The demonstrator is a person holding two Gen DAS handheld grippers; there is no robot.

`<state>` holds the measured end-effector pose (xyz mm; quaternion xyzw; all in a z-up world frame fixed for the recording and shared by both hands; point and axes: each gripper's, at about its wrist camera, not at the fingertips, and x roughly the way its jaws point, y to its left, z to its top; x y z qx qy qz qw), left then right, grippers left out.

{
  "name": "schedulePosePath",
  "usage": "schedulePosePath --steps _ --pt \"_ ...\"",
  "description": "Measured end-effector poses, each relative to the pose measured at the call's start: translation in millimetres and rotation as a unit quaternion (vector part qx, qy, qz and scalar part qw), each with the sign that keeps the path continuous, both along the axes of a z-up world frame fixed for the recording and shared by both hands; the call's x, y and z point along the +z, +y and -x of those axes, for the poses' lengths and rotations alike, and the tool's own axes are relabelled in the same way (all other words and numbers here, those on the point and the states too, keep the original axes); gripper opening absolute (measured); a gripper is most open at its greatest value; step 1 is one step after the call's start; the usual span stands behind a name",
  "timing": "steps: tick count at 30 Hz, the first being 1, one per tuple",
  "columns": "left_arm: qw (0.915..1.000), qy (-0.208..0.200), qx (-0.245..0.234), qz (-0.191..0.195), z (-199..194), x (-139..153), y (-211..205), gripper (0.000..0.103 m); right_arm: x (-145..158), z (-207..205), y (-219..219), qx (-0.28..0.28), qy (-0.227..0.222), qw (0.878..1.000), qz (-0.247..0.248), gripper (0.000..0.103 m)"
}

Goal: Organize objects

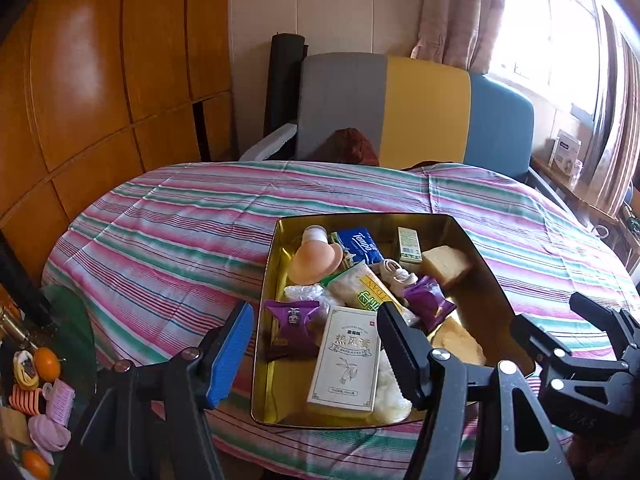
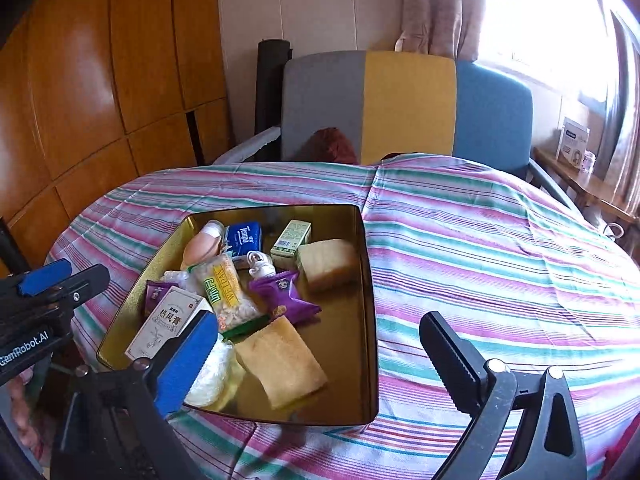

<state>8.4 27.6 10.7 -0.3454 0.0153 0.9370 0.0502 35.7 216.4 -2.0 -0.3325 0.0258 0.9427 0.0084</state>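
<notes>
Clutter fills the gold tin point(image 2: 368, 280) on the striped tabletop point(image 2: 500, 248). Left gripper point(image 1: 316, 344) and right gripper point(image 2: 320, 344) both hang over it, jaws apart and empty. Snagging the tin's rim could tip it and spill everything.

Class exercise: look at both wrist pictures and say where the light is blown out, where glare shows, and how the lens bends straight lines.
Left wrist view: the window is blown out white, the wooden cupboard carries a pale sheen, and its panel lines bow. Right wrist view: the window is washed out even more, the tin's gold wall mirrors its contents, and the striped cloth bulges like a dome.
</notes>
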Motion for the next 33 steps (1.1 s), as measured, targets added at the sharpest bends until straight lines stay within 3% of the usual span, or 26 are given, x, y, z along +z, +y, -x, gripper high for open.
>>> schedulePosePath --steps 25,33 --pt "0.9996 -0.011 0.024 -0.001 4 -9 -14 0.065 -3 9 -18 0.011 -0.004 1.0 -0.022 0.102" --pt "0.9998 0.002 0.022 -0.005 3 -7 -15 0.063 -8 13 -19 0.013 -0.012 1.0 -0.019 0.102"
